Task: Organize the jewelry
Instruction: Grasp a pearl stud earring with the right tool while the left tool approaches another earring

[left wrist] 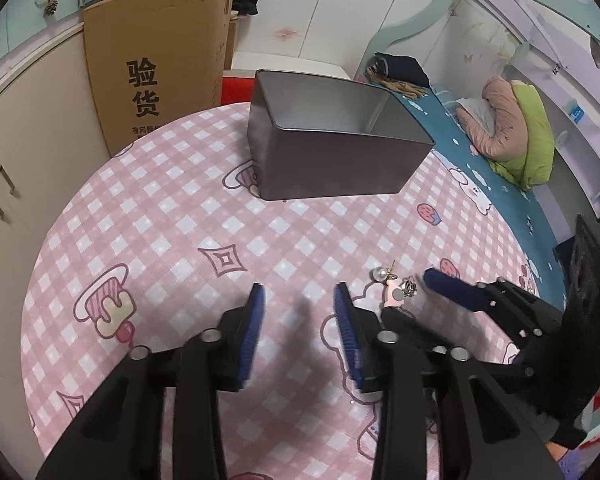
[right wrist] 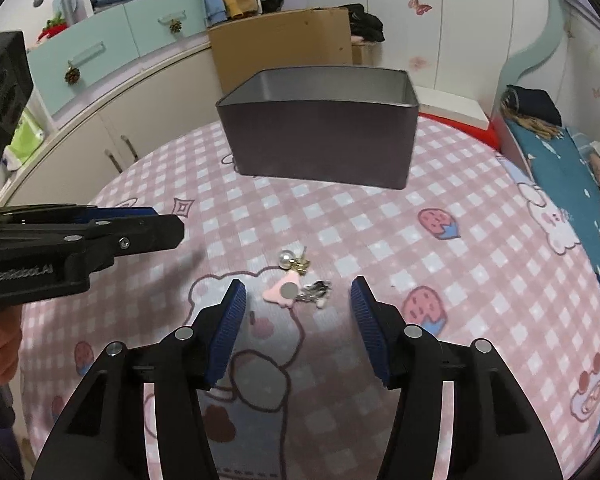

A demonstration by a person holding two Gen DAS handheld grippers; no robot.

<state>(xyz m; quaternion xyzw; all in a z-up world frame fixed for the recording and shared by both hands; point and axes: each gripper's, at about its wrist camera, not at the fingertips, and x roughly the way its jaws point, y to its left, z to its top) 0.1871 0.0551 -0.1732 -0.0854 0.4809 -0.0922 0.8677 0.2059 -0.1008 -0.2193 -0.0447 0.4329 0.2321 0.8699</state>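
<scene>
A small pile of jewelry lies on the pink checked tablecloth (right wrist: 380, 232): a pearl earring (right wrist: 287, 258), a pink charm (right wrist: 285, 292) and a silver piece (right wrist: 318, 290). In the left wrist view the pearl earring (left wrist: 379, 274) and the pink charm (left wrist: 395, 295) lie right of my left gripper. An open grey metal box (right wrist: 324, 144) stands farther back; it also shows in the left wrist view (left wrist: 332, 160). My right gripper (right wrist: 298, 294) is open, its fingers on either side of the pile, just short of it. My left gripper (left wrist: 300, 298) is open and empty over bare cloth.
A cardboard box (left wrist: 156, 68) stands behind the table at the left, next to cream cabinets (left wrist: 28, 152). A bed with a teal sheet (left wrist: 496, 168) runs along the table's right side. The left gripper (right wrist: 134, 226) shows at the left of the right wrist view.
</scene>
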